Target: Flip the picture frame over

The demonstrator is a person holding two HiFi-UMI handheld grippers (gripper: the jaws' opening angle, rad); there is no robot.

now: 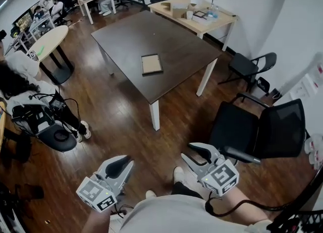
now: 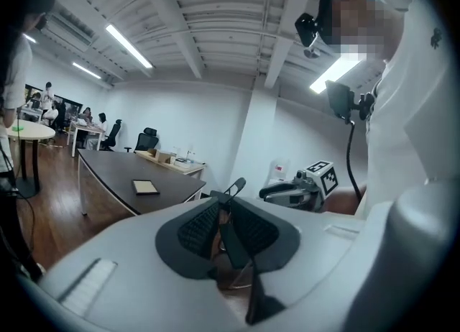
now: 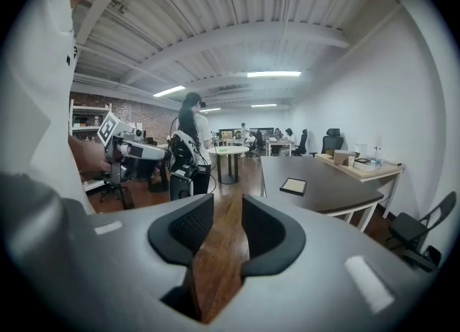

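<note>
Status: task not started. The picture frame [image 1: 151, 64] lies flat on the dark table [image 1: 181, 43], back from the near corner and touching neither tool.

Left gripper [image 1: 120, 165]: my fingers stand only a narrow gap apart, with nothing clamped between them. Right gripper [image 1: 196, 155]: fingers clearly apart, with only bare wood floor showing through the gap. I hold both low, over the floor and close to my body, well apart from the table.

Governing relation: the frame lies straight ahead, roughly between the two tools' lines. The left gripper's own view places the frame [image 2: 146, 187] left of its jaw line; the right gripper's own view places the frame [image 3: 292, 185] right of its jaw line. Neither tool is aimed at the frame yet. In the head view the frame sits slightly nearer the left gripper's side – the margin is small.

The frame is nearly square; its longer side appears to run away from me, turned slightly. I judge I must first step up to the table's near corner, then take one long edge – a flat frame offers little lip to grip.
</note>
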